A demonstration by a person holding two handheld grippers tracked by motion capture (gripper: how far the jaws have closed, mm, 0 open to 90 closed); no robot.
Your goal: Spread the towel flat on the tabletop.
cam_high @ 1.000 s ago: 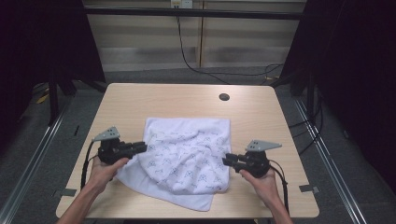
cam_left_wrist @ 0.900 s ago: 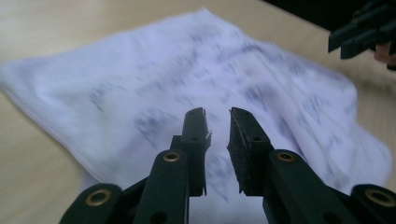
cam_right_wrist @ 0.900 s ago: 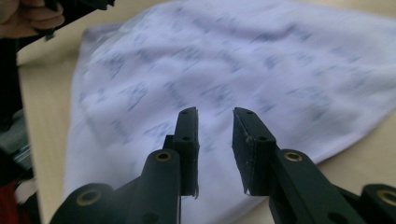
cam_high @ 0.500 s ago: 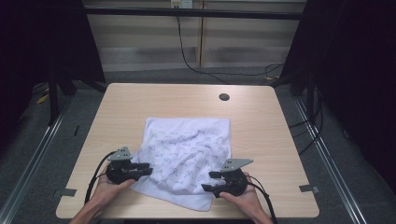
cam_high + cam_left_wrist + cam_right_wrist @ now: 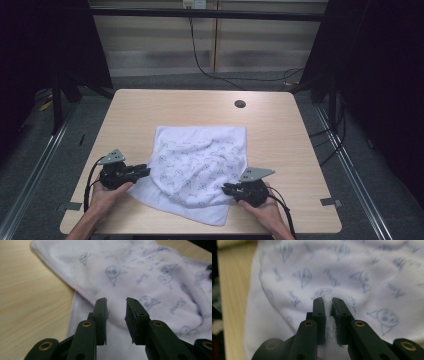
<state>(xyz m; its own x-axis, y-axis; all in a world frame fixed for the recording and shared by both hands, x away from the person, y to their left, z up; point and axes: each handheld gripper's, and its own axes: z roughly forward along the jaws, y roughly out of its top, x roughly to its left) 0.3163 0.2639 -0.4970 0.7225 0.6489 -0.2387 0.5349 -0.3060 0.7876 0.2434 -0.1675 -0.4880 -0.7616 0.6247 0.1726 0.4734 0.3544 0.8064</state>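
A white cloth [image 5: 200, 160] printed with small blue figures lies rumpled on the wooden table [image 5: 150, 110]. My left gripper [image 5: 142, 171] sits at its near left edge. In the left gripper view the gripper [image 5: 116, 300] is open, its jaws having just been opening, and the cloth [image 5: 140, 272] lies under and between them without being pinched. My right gripper [image 5: 226, 189] is at the cloth's near right side. In the right gripper view the gripper [image 5: 328, 299] has just closed, and its jaws are shut on a raised fold of the cloth [image 5: 337, 270].
A round cable hole [image 5: 240, 104] sits in the table's far right part. Bare wood lies around the cloth on all sides. The table's near edge is just behind both hands. Black cables hang behind the table, with floor rails at either side.
Both hands have come from the cloth's mid sides toward the near edge of the table. The cloth lies flatter, and the right jaws now pinch a fold of it.
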